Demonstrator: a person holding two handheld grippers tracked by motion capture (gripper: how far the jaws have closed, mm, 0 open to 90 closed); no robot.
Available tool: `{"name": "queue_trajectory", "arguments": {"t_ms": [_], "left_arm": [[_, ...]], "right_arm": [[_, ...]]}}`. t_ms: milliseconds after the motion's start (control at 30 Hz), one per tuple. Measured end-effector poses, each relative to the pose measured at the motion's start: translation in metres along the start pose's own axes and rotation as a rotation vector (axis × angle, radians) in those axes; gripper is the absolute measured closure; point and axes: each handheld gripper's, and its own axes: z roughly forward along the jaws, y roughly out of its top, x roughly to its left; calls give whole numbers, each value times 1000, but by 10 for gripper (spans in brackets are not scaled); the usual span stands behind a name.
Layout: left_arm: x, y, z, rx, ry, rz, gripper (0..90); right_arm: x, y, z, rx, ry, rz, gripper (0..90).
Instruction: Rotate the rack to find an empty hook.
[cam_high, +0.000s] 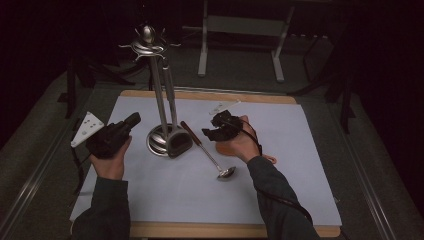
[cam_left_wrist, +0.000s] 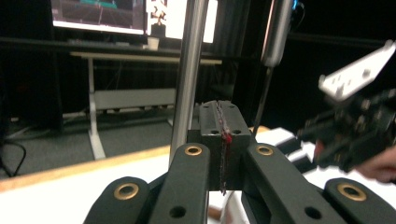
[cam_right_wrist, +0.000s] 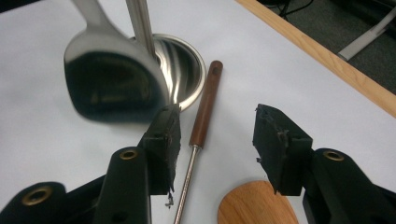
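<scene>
Between the spread jaws of the right gripper (cam_right_wrist: 215, 135), the brown wooden handle of the ladle (cam_right_wrist: 205, 109) lies on the white mat (cam_right_wrist: 46, 130). Jaws wide open, holding nothing. Handle sits closer to the left-hand jaw in the right gripper view, not centred. Its long axis runs away from the gripper, roughly along the pointing direction, so the jaws stand to either side of it.

High view: ladle (cam_high: 206, 150) lies flat on the mat, handle end toward the stand, bowl end toward the person, shaft on a diagonal. Right gripper (cam_high: 220, 127) hovers just over the handle end; clearly the nearer hand. My reading: a small shift to centre the handle, then lower and close across it.

Rounded wooden piece (cam_right_wrist: 254, 205) under the right gripper, near the ladle shaft; whole shape not visible, cannot identify it.

Left gripper (cam_left_wrist: 223, 140): jaws pressed together, nothing between them. In the high view the left gripper (cam_high: 112, 135) is held up to the left of the utensil stand (cam_high: 162, 100), apart from it, pointing toward its pole.

Count:
- ladle on mat: one
- utensil stand, round steel base, hook crown: one
- spatula (cam_right_wrist: 112, 70) hanging from the stand, steel blade down near the base: one
- grippers: two
</scene>
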Motion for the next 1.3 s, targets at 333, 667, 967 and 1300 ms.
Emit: {"name": "queue_trajectory", "arguments": {"t_ms": [333, 667, 967, 1300], "left_arm": [[-6, 53, 8, -82, 12, 53, 900], [-28, 88, 19, -142, -21, 88, 900], [-35, 110, 34, -157, -2, 94, 900], [-26, 116, 33, -159, 35, 78, 900]], "right_arm": [[-1, -6, 5, 16, 5, 8, 505], [-2, -10, 9, 22, 11, 17, 502], [-4, -13, 9, 24, 13, 24, 499], [-7, -16, 9, 25, 11, 33, 497]]}}
